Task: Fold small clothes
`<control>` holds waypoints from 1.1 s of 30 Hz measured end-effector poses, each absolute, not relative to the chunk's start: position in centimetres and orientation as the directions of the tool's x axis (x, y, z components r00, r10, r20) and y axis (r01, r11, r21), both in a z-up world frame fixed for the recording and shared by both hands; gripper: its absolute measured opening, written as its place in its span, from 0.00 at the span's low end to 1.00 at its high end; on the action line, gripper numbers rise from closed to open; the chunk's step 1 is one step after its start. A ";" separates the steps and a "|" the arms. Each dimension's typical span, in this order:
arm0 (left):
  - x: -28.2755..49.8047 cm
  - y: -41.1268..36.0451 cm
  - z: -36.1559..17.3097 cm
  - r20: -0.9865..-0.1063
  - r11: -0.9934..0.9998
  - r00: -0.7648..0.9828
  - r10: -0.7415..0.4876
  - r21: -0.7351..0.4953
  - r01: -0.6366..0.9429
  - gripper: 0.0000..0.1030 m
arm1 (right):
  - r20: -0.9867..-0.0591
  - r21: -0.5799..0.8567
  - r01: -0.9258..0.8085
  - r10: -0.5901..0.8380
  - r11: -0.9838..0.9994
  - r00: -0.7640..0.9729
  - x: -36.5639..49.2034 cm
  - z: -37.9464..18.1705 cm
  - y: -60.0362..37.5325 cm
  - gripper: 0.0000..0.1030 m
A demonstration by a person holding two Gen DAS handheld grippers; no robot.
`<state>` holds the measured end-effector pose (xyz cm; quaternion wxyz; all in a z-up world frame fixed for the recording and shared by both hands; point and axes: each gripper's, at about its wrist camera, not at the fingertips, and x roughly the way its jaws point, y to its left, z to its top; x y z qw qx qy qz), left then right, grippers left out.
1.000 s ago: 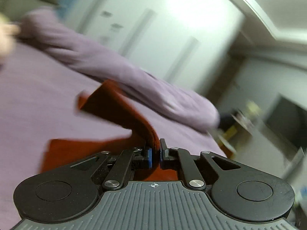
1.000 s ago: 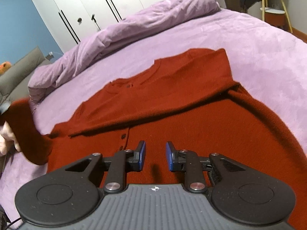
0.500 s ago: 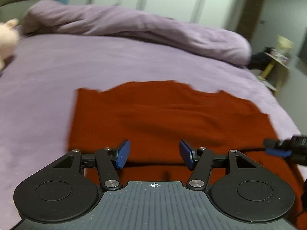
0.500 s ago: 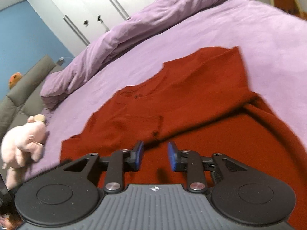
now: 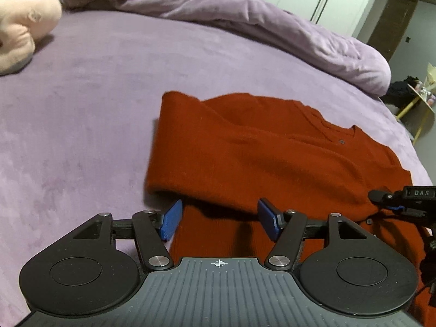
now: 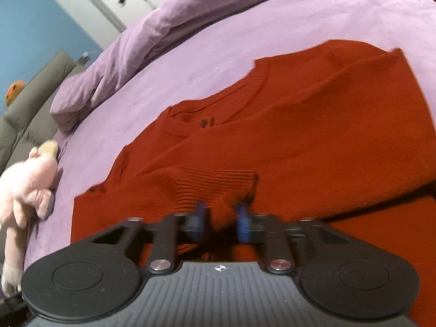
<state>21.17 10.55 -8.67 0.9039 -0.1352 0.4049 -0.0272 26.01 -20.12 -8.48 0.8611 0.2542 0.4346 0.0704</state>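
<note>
A rust-red knitted cardigan (image 5: 259, 158) lies on the purple bed, both sleeves folded across its front; it also shows in the right wrist view (image 6: 313, 141). My left gripper (image 5: 219, 223) is open and empty, low over the cardigan's left side, just below the folded sleeve. My right gripper (image 6: 220, 219) is partly open, its blue pads either side of the ribbed sleeve cuff (image 6: 215, 188); the view is blurred and I cannot see a firm grip. The right gripper also shows at the right edge of the left wrist view (image 5: 395, 199).
A rolled purple duvet (image 5: 245, 24) lies along the far side of the bed. A pink plush pig (image 5: 19, 24) lies at the left, also in the right wrist view (image 6: 24, 188). A grey sofa (image 6: 24, 111) and white wardrobes (image 5: 313, 2) stand behind.
My left gripper let go of the left sleeve, which now lies folded across the cardigan, and opened wide. My right gripper dropped lower, onto the sleeve cuff.
</note>
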 end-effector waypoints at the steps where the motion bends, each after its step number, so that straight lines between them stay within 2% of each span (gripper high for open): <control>1: 21.2 10.6 -8.6 -0.728 0.964 0.669 -0.154 -0.259 -0.060 0.65 | -0.711 0.487 0.084 0.339 0.869 0.616 26.0 -8.3 -19.7 0.06; 3: 21.1 10.3 -8.1 -0.719 0.972 0.681 -0.141 -0.232 -0.044 0.65 | -0.688 0.407 0.034 0.281 0.913 0.668 25.7 -6.8 -18.8 0.06; 5: 21.3 10.0 -7.7 -0.711 0.979 0.692 -0.127 -0.204 -0.030 0.66 | -0.604 0.309 -0.010 0.205 0.951 0.770 24.7 -4.2 -18.7 0.06; 7: 21.8 9.6 -7.6 -0.711 0.981 0.693 -0.118 -0.192 -0.030 0.67 | -0.542 0.162 0.044 0.051 0.986 0.839 24.0 -2.5 -19.0 0.06; 9: 22.4 9.1 -7.9 -0.716 0.979 0.686 -0.129 -0.203 -0.028 0.67 | -0.527 0.041 0.132 -0.090 0.990 0.845 24.2 -2.4 -19.9 0.06; 11: 23.1 8.5 -8.3 -0.728 0.979 0.672 -0.134 -0.204 -0.025 0.67 | -0.562 -0.016 0.176 -0.155 0.984 0.813 24.8 -3.4 -21.3 0.06; 14: 23.8 7.8 -8.8 -0.751 0.983 0.649 -0.126 -0.184 -0.023 0.67 | -0.623 0.002 0.215 -0.167 0.977 0.764 25.2 -5.5 -23.9 0.06; 17: 24.0 7.9 -8.9 -0.753 0.982 0.645 -0.128 -0.186 -0.022 0.67 | -0.671 0.098 0.239 -0.113 0.966 0.733 25.1 -7.1 -26.1 0.08; 19: 24.0 8.1 -9.0 -0.756 0.983 0.644 -0.121 -0.179 -0.026 0.67 | -0.697 0.183 0.255 -0.058 0.949 0.715 24.9 -8.0 -27.2 0.18; 20: 24.1 8.0 -9.1 -0.758 0.984 0.641 -0.118 -0.176 -0.027 0.67 | -0.699 0.217 0.255 -0.032 0.942 0.714 24.6 -8.2 -27.6 0.20; 22: 24.2 8.0 -9.3 -0.767 0.985 0.631 -0.114 -0.170 -0.029 0.67 | -0.691 0.244 0.233 -0.001 0.941 0.723 24.6 -8.3 -27.7 0.29; 23: 24.3 7.9 -9.4 -0.771 0.985 0.626 -0.112 -0.167 -0.029 0.67 | -0.692 0.238 0.219 0.006 0.946 0.722 24.3 -8.3 -27.4 0.29; 24: 24.4 7.7 -9.4 -0.774 0.986 0.623 -0.110 -0.163 -0.028 0.67 | -0.692 0.224 0.210 0.004 0.952 0.722 24.5 -8.3 -27.0 0.28; 25: 24.4 7.6 -9.3 -0.775 0.987 0.623 -0.106 -0.157 -0.027 0.67 | -0.693 0.200 0.201 -0.007 0.959 0.721 24.8 -8.3 -26.4 0.12; 26: 24.3 7.5 -9.1 -0.771 0.988 0.628 -0.100 -0.151 -0.028 0.67 | -0.696 0.162 0.194 -0.028 0.968 0.717 25.1 -8.2 -25.9 0.05; 28: 24.2 7.4 -8.6 -0.753 0.990 0.652 -0.089 -0.138 -0.024 0.67 | -0.669 0.102 0.170 -0.059 0.980 0.741 25.2 -7.5 -25.2 0.05; 31: 24.5 7.4 -8.4 -0.747 0.994 0.662 -0.062 -0.105 -0.025 0.68 | -0.565 -0.006 0.201 -0.169 0.980 0.807 24.4 -6.3 -24.9 0.05; 33: 24.8 7.5 -8.4 -0.759 0.994 0.649 -0.056 -0.103 -0.036 0.67 | -0.595 -0.044 0.237 -0.216 0.970 0.774 24.9 -7.0 -25.6 0.05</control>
